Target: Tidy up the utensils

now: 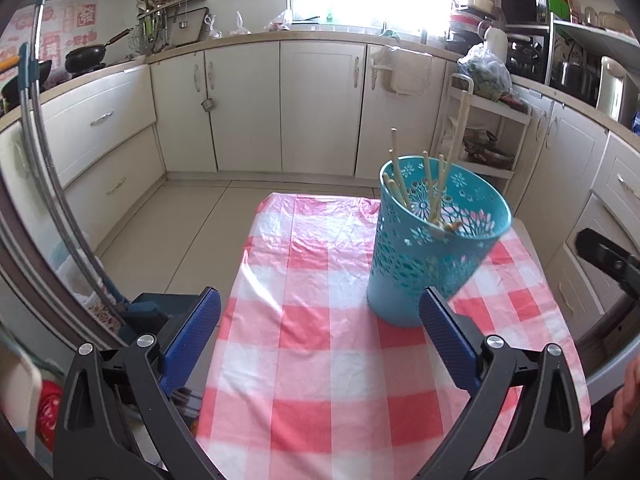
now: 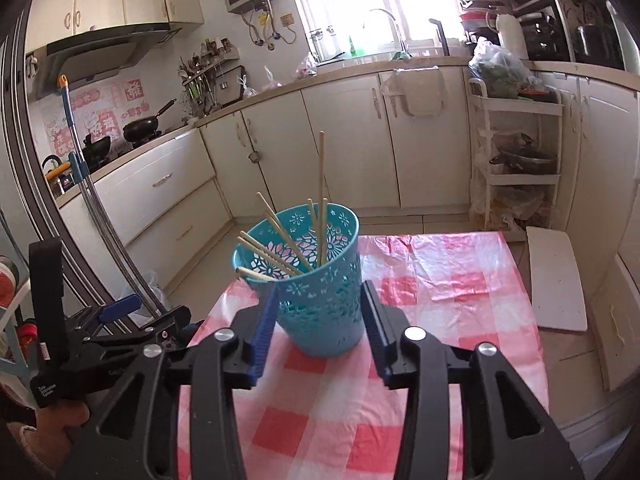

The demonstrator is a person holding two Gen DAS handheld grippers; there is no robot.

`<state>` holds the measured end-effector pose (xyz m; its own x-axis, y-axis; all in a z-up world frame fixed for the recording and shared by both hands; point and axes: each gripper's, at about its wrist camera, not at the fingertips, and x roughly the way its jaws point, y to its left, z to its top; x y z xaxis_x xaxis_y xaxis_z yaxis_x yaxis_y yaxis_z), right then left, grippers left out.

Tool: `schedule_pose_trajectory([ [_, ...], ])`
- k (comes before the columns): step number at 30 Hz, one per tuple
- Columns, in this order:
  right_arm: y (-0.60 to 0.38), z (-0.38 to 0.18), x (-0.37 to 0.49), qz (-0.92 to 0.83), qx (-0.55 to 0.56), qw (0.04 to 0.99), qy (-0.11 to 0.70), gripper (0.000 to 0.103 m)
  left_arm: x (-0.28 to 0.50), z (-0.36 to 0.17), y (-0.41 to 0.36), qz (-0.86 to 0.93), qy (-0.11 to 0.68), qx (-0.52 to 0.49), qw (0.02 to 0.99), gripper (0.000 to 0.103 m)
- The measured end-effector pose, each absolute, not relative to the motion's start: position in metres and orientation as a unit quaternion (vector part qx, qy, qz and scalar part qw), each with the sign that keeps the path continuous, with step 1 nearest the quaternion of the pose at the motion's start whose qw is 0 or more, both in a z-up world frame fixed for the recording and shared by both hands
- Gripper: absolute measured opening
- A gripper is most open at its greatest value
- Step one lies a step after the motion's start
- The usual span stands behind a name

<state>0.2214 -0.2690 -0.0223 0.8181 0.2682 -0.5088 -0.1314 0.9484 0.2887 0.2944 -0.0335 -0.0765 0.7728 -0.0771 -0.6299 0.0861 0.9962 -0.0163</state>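
Hand-held gripper (image 2: 320, 320) fingers hiding holder (image 2: 316, 280) sides

Utensil holder (image 2: 316, 284) stands on the tablecloth (image 2: 440, 292), straight ahead of the right gripper (image 2: 318, 334) — between its spread fingers, not touched. Chopsticks (image 2: 320, 200) stand inside the holder. From the left gripper (image 1: 320, 340), holder sits ahead-right, beyond the right finger.

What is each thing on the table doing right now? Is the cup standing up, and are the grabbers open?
Blue cup: upright on the table, holding chopsticks.
Chopsticks: inside the cup, leaning, tips sticking out above the rim.
Checked cloth: spread over the table, wrinkled.
Left gripper: open wide, holding nothing.
Right gripper: open, jaws on either side of the cup, not squeezing it.
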Motion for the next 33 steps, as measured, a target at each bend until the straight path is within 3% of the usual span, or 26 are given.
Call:
schedule_pose_trajectory([
  [5, -0.270, -0.006, 0.168, 0.101, 0.144, 0.942, 0.287, 0.074, 0.249, -0.049, -0.033, -0.024, 0.327, 0.026, 0.944, 0.095],
  [11, -0.259, 0.013, 0.118, 0.098, 0.157, 0.940, 0.285, 0.085, 0.196, -0.013, -0.029, -0.004, 0.311, 0.030, 0.950, 0.095],
  [20, -0.240, 0.043, 0.056, 0.086, 0.124, 0.953, 0.263, 0.095, 0.125, 0.016, -0.030, 0.009, 0.310, 0.064, 0.948, 0.095],
  [33, -0.226, 0.055, -0.027, 0.066, 0.118, 0.966, 0.222, 0.095, 0.045, 0.036, -0.020, 0.014, 0.300, 0.035, 0.953, 0.095],
])
